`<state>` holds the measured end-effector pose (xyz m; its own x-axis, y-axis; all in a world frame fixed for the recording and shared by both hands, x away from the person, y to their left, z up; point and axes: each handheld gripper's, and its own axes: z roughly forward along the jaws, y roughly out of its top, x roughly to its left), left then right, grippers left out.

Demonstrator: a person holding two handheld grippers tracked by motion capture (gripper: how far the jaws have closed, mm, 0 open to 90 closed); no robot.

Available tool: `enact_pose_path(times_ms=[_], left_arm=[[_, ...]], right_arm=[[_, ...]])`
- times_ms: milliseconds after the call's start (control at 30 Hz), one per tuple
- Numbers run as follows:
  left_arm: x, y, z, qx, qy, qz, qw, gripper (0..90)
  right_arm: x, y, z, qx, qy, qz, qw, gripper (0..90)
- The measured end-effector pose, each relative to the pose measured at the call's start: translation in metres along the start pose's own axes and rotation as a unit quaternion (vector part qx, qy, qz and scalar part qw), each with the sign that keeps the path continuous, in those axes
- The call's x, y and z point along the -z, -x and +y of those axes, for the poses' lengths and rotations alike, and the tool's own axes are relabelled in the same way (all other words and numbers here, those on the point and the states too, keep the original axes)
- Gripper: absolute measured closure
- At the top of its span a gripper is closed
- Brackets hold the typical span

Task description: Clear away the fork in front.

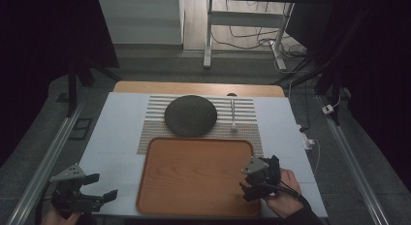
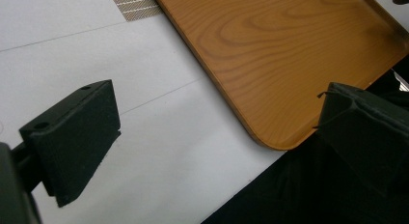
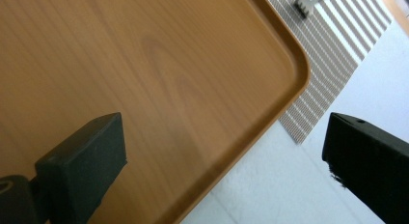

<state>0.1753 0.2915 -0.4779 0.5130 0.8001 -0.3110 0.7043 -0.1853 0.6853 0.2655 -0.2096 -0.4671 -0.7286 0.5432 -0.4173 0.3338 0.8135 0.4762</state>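
Observation:
A wooden tray lies empty at the near middle of the white table. Behind it a dark round plate rests on a striped placemat, with a fork to its right. My left gripper hovers open off the tray's near left corner, over the white surface and the table's front edge. My right gripper stands open above the tray's right rim, one jaw over the wood, the other over the white surface. The fork's tines show at the top of the right gripper view.
The table's far wooden edge lies behind the placemat. Metal rails run along both sides of the table. Cables hang off the right side, and a desk frame stands on the floor beyond.

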Motion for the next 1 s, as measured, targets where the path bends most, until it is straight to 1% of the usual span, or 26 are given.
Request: enact_pose_path(times_ms=[133, 167, 333, 400, 533, 567, 600, 667, 700, 733, 767, 833, 867, 900, 933, 967, 1000], left_arm=[[0.000, 0.000, 0.000, -0.001, 0.000, 0.001, 1.0000, 1.2], [0.000, 0.000, 0.000, -0.001, 0.000, 0.001, 1.0000, 1.2], [0.000, 0.000, 0.000, 0.000, 0.000, 0.000, 1.0000, 1.2], [0.000, 0.000, 0.000, 0.000, 0.000, 0.000, 1.0000, 1.2], [0.000, -0.001, 0.000, 0.000, 0.000, 0.001, 1.0000, 1.2], [0.000, -0.001, 0.000, 0.000, 0.000, 0.001, 1.0000, 1.2], [0.000, -0.001, 0.000, 0.002, 0.000, 0.000, 1.0000, 1.2], [0.000, -0.001, 0.000, 0.002, 0.000, 0.000, 1.0000, 1.2], [0.000, -0.001, 0.000, 0.002, 0.000, 0.000, 1.0000, 1.2], [0.000, -0.001, 0.000, 0.002, 0.000, 0.000, 1.0000, 1.2], [0.000, -0.001, 0.000, 0.002, 0.000, 0.000, 1.0000, 1.2], [0.000, -0.001, 0.000, 0.002, 0.000, 0.000, 1.0000, 1.2], [0.000, -0.001, 0.000, 0.002, 0.000, 0.000, 1.0000, 1.2], [0.000, -0.001, 0.000, 0.002, 0.000, 0.000, 1.0000, 1.2], [0.000, -0.001, 0.000, 0.003, 0.000, 0.000, 1.0000, 1.2], [0.000, -0.001, 0.000, 0.003, 0.000, 0.000, 1.0000, 1.2], [0.000, -0.001, 0.000, 0.003, 0.000, 0.000, 1.0000, 1.2]], right_arm=[[-0.006, -0.002, 0.006, 0.028, -0.005, -0.008, 0.9996, 1.8], [-0.007, -0.002, 0.008, 0.028, -0.005, -0.007, 0.9996, 1.8], [-0.013, -0.001, 0.017, 0.050, -0.012, -0.018, 0.9985, 0.6], [-0.017, -0.001, 0.020, 0.063, -0.015, -0.027, 0.9975, 0.3], [-0.025, 0.000, 0.027, 0.081, -0.022, -0.046, 0.9955, 1.1], [-0.027, 0.001, 0.029, 0.089, -0.025, -0.045, 0.9947, 1.2], [-0.030, 0.001, 0.030, 0.097, -0.024, -0.053, 0.9936, 2.0], [-0.033, 0.001, 0.033, 0.106, -0.025, -0.059, 0.9923, 3.6], [-0.033, 0.001, 0.033, 0.106, -0.025, -0.059, 0.9923, 3.6], [-0.037, 0.001, 0.036, 0.115, -0.029, -0.068, 0.9906, 5.7], [-0.038, 0.003, 0.037, 0.127, -0.028, -0.068, 0.9892, 7.0], [-0.043, 0.003, 0.039, 0.137, -0.029, -0.077, 0.9872, 10.8], [-0.044, 0.005, 0.040, 0.146, -0.031, -0.077, 0.9858, 12.2], [-0.044, 0.005, 0.040, 0.146, -0.031, -0.077, 0.9858, 12.2], [-0.049, 0.007, 0.042, 0.158, -0.034, -0.087, 0.9829, 16.1], [-0.050, 0.009, 0.043, 0.164, -0.035, -0.086, 0.9821, 17.5], [-0.052, 0.010, 0.043, 0.165, -0.035, -0.093, 0.9813, 19.4]])
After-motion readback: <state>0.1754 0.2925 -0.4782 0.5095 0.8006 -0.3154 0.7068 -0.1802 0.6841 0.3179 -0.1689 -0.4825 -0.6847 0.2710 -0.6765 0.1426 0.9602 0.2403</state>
